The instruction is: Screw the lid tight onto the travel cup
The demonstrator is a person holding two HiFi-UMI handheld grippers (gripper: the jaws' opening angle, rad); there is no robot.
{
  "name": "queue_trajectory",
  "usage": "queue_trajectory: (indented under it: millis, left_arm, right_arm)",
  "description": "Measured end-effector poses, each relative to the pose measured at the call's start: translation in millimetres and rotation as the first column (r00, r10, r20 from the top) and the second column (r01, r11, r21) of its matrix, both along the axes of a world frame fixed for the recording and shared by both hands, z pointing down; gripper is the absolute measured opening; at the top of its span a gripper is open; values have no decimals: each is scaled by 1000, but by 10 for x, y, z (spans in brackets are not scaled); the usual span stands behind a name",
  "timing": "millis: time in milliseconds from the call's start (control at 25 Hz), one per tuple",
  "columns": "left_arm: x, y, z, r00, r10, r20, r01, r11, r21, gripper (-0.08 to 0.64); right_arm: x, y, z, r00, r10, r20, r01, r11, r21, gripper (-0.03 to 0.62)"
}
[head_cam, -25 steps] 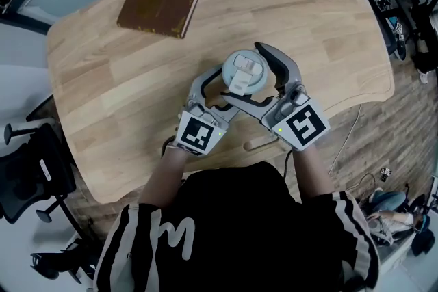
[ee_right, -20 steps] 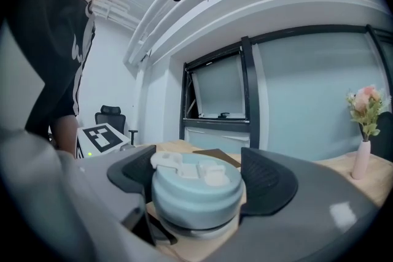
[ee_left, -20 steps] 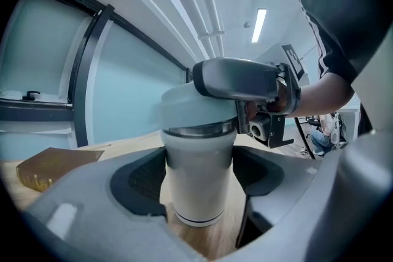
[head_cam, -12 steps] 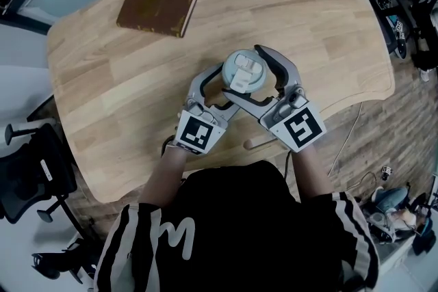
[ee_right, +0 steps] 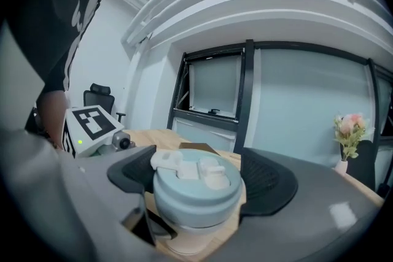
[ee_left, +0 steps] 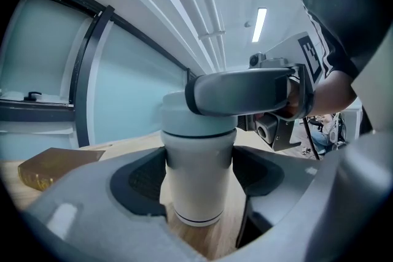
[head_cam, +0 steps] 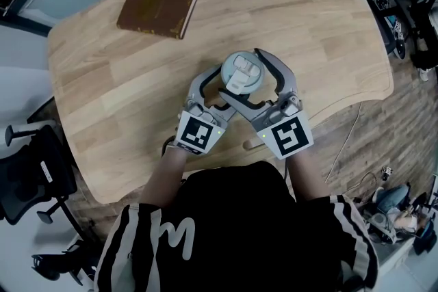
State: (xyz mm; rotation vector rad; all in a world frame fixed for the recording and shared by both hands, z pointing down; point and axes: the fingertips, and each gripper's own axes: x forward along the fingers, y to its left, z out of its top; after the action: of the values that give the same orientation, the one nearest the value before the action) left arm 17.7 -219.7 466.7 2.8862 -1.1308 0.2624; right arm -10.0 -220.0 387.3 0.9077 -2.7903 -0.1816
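**Travel cup (ee_left: 196, 190) upright on table (head_cam: 328, 31), held by both grippers.**
Left gripper (ee_left: 198, 172): jaws set wide, pads clamped on the cup body. Right gripper (ee_right: 196, 180): jaws wide, having just closed in, pads gripping the lid (ee_right: 195, 188) seated on top.

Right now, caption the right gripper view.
Right hand-held gripper, jaws just closed in, grips the lid on the travel cup.
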Motion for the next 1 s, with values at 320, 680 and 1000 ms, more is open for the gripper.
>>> queue_trajectory:
  millis: [320,680,1000]
  left_arm:
    - [-7,1,1,1000,-13,-6,13,1000,0,347]
    - [-8,6,5,1000,-21,-7,21,1000,2,347]
    - [-4,14,-2,1000,-30,0,30,1000,5,347]
  right_arm:
    - [13,-76,-12,988,152,14,-151,988,-31,426]
    - [32,-99,25,967,256,-13,-256,966,-47,426]
    - [44,-97,60,942,333,-37,-334,942,-27,426]
